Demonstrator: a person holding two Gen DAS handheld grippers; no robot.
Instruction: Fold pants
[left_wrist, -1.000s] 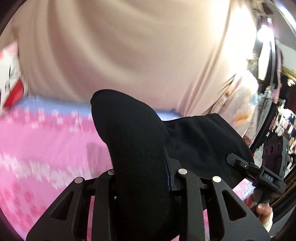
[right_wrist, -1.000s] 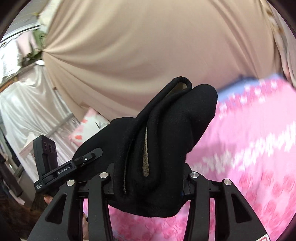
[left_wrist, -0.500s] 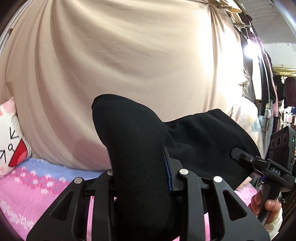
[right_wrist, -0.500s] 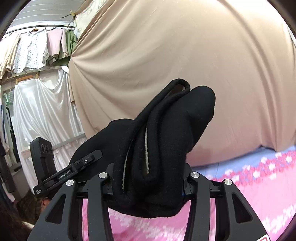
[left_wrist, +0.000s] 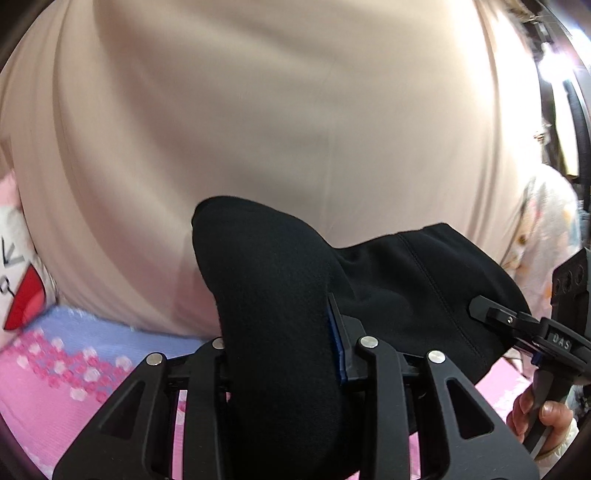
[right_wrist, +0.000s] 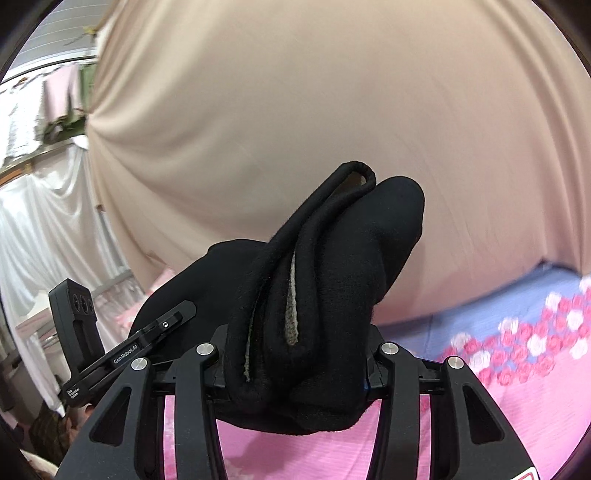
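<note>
Left wrist view: the black two-finger left gripper is clamped on a thick bunched fold of the black fleece pants, which span rightward to the right gripper, above the pink floral bedsheet.
Right wrist view: the right gripper is clenched on a doubled pants hem; fabric protrudes forward between the fingers and trails left toward the left gripper.

Backdrop: a wide beige fabric curtain hangs ahead of me.
Below it, pink rose-print bedsheet with a blue band; white draped cloth on my left; bright lamp at right.
</note>
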